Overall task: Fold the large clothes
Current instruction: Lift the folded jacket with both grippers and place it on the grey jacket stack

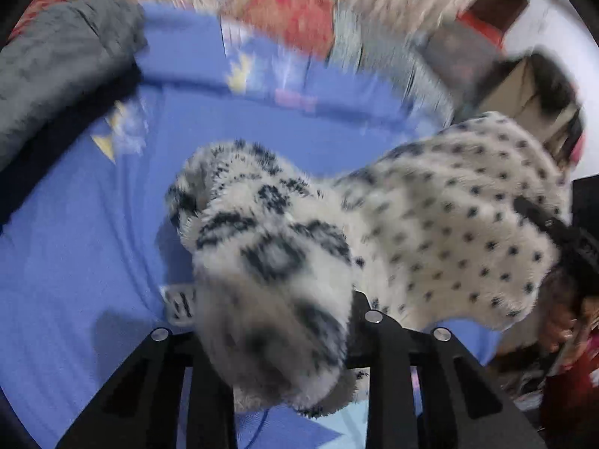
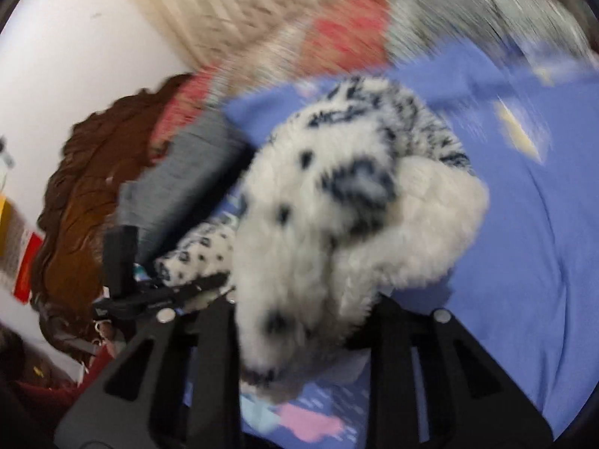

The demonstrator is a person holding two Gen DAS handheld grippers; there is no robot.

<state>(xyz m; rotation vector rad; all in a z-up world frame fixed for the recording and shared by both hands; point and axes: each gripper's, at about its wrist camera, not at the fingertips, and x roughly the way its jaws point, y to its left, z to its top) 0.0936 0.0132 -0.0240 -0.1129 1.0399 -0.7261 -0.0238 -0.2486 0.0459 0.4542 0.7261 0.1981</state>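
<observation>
A fluffy white sweater with black dots and patterned bands (image 1: 430, 232) hangs above a blue bedsheet (image 1: 75, 262). My left gripper (image 1: 284, 340) is shut on a bunched part of the sweater, which fills the gap between its black fingers (image 1: 389, 374). In the right wrist view my right gripper (image 2: 299, 336) is shut on another bunch of the same sweater (image 2: 337, 205); the cloth spills over both fingers (image 2: 209, 355). The other gripper (image 2: 149, 295) shows at lower left there, holding the dotted cloth. Both views are motion-blurred.
A grey garment (image 1: 56, 67) lies at the far left of the bed. A red and beige patterned blanket (image 1: 292, 11) lies along the back. A carved brown headboard (image 2: 82, 194) stands against a white wall (image 2: 75, 56). Cardboard boxes (image 1: 524, 89) stand at right.
</observation>
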